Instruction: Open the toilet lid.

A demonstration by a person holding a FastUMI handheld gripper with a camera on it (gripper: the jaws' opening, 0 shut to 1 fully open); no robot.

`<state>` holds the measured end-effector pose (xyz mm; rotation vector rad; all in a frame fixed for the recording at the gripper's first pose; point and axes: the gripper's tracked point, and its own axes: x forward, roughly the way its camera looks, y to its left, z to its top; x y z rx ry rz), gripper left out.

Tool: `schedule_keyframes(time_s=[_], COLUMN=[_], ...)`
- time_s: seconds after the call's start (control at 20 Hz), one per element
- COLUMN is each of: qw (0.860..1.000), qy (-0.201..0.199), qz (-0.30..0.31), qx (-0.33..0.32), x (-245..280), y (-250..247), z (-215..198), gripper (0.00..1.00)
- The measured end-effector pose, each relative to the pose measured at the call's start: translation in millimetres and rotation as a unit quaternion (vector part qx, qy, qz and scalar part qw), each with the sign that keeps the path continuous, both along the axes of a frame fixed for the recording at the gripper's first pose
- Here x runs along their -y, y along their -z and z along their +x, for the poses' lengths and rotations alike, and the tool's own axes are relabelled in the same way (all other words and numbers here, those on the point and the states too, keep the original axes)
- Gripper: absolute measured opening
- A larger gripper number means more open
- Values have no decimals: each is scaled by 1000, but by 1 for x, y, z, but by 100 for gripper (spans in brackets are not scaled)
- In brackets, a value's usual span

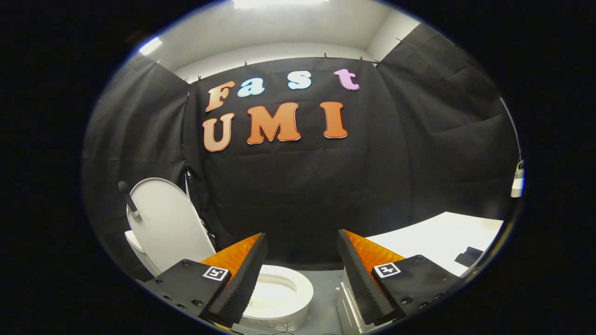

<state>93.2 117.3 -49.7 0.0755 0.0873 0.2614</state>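
Both fingers of the gripper [301, 274] stood spread, empty. The toilet lid [165, 225], lower left, stood raised above the bowl [279, 293]; a stray bump might have dropped it.

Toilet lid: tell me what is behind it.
The raised toilet lid stands against the black cloth wall, with a dark handle by its edge. Whatever sits directly behind it is covered. The gripper hangs open, jaws empty.
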Motion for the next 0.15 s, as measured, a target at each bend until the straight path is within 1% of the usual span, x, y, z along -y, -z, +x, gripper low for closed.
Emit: schedule_keyframes(time_s=[0.15], qw=[1000], qy=[3], qz=[0], qx=[-2], x=[1], y=[1], z=[-1], gripper=[97])
